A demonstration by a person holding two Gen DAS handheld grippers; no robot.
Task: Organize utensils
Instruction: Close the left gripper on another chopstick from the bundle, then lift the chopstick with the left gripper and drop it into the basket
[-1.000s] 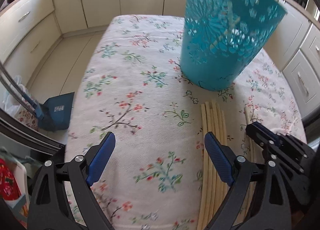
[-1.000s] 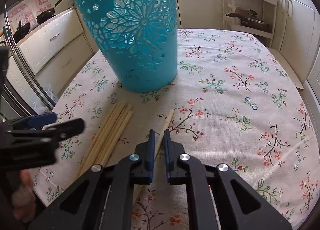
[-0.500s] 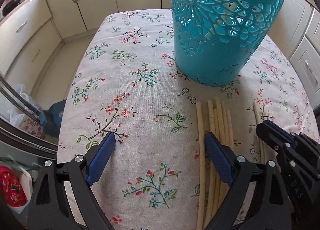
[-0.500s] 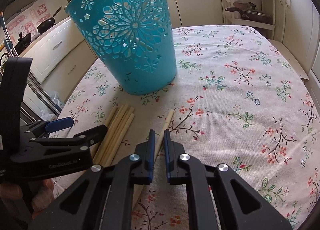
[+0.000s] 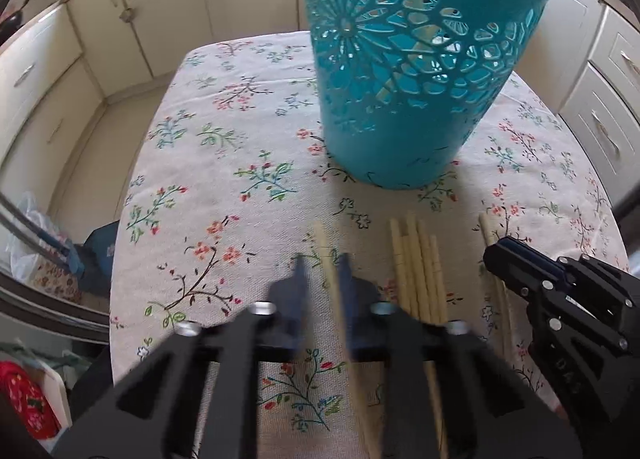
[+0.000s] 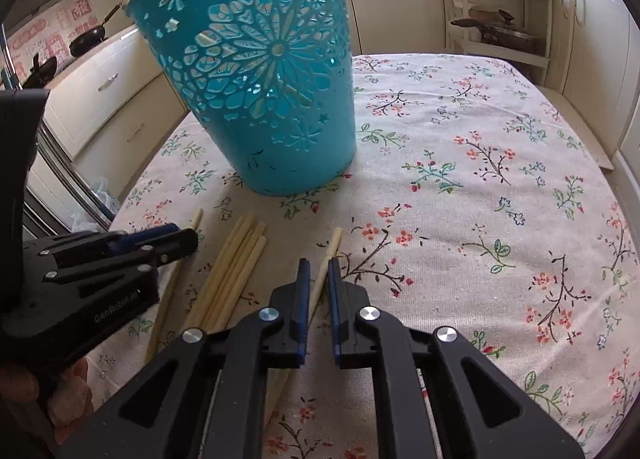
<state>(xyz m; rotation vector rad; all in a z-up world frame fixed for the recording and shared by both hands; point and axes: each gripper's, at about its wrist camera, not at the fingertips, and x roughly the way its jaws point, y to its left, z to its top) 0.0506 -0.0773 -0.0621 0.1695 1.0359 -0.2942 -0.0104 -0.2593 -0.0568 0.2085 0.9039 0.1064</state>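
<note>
A tall teal cut-out basket (image 5: 408,79) (image 6: 264,91) stands on the floral tablecloth, with pale sticks showing through its holes. Several wooden chopsticks (image 5: 416,259) (image 6: 240,255) lie bundled in front of it. My left gripper (image 5: 322,259) (image 6: 188,237) is closing its jaws on a single chopstick (image 5: 320,231) (image 6: 196,219) that lies apart, left of the bundle; the fingers are blurred. My right gripper (image 6: 319,263) (image 5: 494,253) is shut on another lone chopstick (image 6: 334,239) (image 5: 486,225), right of the bundle and low over the cloth.
The table (image 6: 480,179) stretches far to the right and behind the basket. Cream cabinets (image 5: 40,71) ring the room. A blue dustpan (image 5: 100,247) and a plastic bag sit on the floor left of the table. A shelf with pans (image 6: 500,31) stands behind.
The left gripper's jaws have gone from wide open to closed around the leftmost chopstick, after shifting toward the sticks. The right gripper has held still.
</note>
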